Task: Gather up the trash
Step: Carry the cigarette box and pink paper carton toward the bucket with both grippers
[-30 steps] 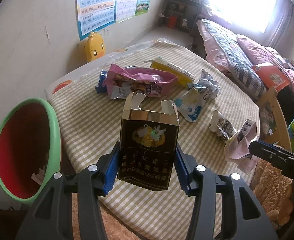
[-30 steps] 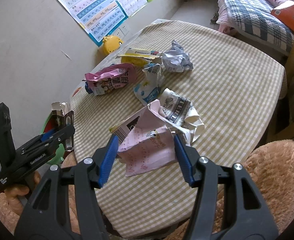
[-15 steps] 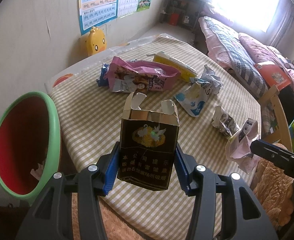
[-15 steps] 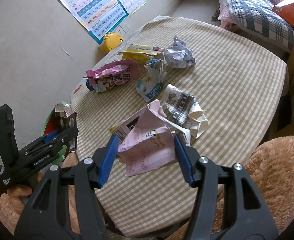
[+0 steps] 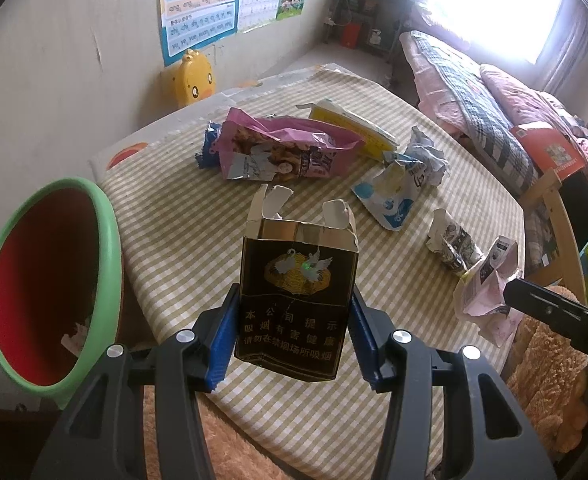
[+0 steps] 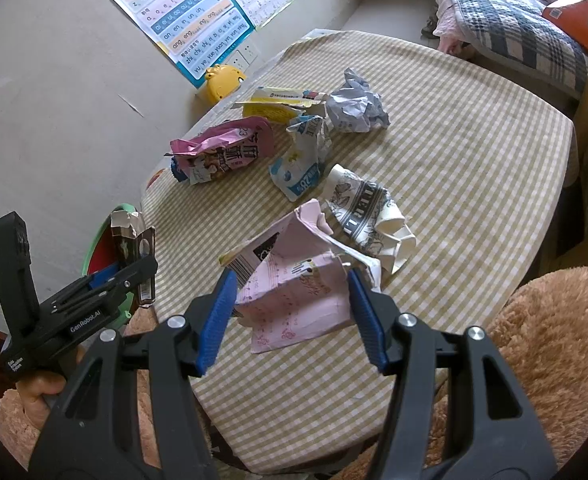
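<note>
A torn box (image 5: 296,304) is being gripped upright between the left fingers (image 5: 223,340) beside the bin (image 5: 49,280), a pink carton (image 6: 294,288) between the right fingers (image 6: 217,320); either is risking slipping and missing the bin.

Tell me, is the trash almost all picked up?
Not yet. The bin holds only a scrap or so. In hand: the left hand-held gripper grips a dark cigarette box near the bin, and the right hand-held gripper grips a pink carton. Left on the table: a pink snack bag, yellow box, crumpled paper, blue-white wrapper and a squashed paper cup.
</note>
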The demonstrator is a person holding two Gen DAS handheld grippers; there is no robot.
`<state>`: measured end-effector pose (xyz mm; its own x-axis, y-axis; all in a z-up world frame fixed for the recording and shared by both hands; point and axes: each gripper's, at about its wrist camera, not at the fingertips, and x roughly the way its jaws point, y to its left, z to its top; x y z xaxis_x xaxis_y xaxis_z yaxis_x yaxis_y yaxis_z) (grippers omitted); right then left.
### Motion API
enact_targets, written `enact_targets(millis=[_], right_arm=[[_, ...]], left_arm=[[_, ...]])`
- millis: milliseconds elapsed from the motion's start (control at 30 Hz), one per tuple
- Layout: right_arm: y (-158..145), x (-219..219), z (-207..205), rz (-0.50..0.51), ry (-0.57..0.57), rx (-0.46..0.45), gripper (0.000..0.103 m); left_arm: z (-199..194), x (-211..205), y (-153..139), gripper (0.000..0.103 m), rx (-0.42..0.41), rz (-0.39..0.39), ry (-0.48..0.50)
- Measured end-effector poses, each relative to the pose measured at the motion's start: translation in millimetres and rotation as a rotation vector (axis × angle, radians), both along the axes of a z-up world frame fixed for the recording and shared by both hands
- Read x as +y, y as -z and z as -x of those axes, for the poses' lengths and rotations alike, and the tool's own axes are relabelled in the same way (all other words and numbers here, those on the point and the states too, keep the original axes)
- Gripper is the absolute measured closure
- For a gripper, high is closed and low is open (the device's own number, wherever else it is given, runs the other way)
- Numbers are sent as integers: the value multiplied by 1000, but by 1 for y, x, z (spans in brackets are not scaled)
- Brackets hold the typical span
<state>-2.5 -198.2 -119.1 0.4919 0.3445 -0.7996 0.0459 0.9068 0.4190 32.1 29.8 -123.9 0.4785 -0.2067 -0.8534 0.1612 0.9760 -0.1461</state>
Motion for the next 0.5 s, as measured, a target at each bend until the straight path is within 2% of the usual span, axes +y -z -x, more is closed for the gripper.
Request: enact_targets(millis=[500], right_arm=[[-14,17,-4,18,-40,-27,48]], left_arm=[[-1,16,-5,55,-16,-1,-52]])
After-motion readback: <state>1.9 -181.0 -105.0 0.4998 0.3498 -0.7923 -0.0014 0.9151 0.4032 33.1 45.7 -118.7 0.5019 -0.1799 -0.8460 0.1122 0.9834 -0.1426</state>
